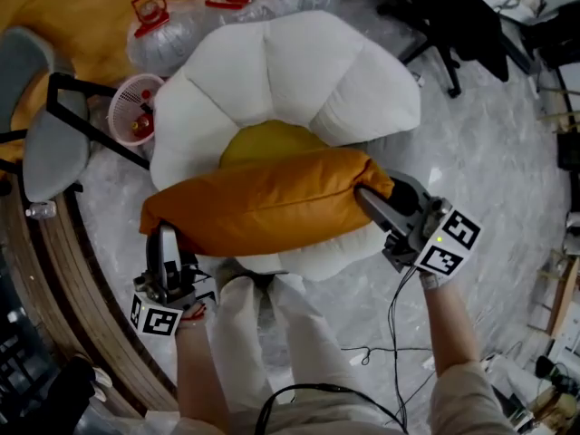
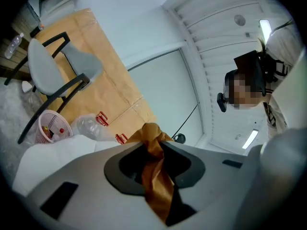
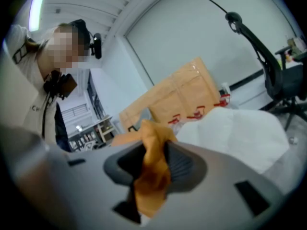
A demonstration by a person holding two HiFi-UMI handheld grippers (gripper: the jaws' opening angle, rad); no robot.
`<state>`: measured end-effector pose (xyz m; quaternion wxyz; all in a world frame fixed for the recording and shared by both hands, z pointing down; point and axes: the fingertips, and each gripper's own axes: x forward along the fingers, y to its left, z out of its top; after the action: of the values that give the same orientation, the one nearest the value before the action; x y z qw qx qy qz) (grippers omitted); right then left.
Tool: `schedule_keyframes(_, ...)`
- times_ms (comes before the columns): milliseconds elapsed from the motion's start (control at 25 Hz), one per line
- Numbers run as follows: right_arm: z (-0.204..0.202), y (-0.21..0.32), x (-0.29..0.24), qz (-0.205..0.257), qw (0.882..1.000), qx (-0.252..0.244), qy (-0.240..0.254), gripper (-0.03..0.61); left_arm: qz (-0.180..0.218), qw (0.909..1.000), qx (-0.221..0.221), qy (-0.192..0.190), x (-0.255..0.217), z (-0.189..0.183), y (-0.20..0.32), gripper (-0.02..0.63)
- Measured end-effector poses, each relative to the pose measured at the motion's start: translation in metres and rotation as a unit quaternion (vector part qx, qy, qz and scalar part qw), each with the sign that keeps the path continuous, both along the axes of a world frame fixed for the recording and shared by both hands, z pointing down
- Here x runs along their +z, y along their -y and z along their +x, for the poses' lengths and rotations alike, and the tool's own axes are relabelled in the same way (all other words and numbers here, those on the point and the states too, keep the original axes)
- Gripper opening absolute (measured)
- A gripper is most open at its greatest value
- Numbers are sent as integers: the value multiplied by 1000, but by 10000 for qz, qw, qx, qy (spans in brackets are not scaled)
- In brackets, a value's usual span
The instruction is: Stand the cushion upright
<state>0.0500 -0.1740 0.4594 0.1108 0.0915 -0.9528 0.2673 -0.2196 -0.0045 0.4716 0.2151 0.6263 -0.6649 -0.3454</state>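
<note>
Smooth, faintly glossy orange cloth cushion [image 1: 263, 202]

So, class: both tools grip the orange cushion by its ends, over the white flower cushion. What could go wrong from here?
1. The left tool and right tool each pinch only a thin fabric fold of the orange cushion; it could slip free, dropping one end.
2. The white flower cushion beneath looks soft and puffy, so the orange cushion may flop over once stood.

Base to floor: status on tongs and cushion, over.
Left tongs shut on orange cushion, one end; right tongs shut on the other. Cushion level across white flower cushion, not yet upright. Nothing on top of it.
</note>
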Motion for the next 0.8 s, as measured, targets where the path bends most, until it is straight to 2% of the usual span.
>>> schedule_keyframes(160, -1, 14, 4, -259, 9983, 458, 263, 130, 109, 9996, 137, -215, 0, -6, 18, 98)
schedule_keyframes(360, -4, 30, 4, -272, 9938, 1017, 342, 117, 257, 9982, 325, -426, -1, -14, 44, 84)
schedule_keyframes(600, 1, 35, -3, -284, 9843, 1704, 361, 95, 111, 9950, 858, -499, -6, -23, 82, 75)
schedule_keyframes(800, 2, 40, -15, -283, 9736, 2224, 420, 92, 39, 9911, 1272, -401, -16, -35, 114, 74)
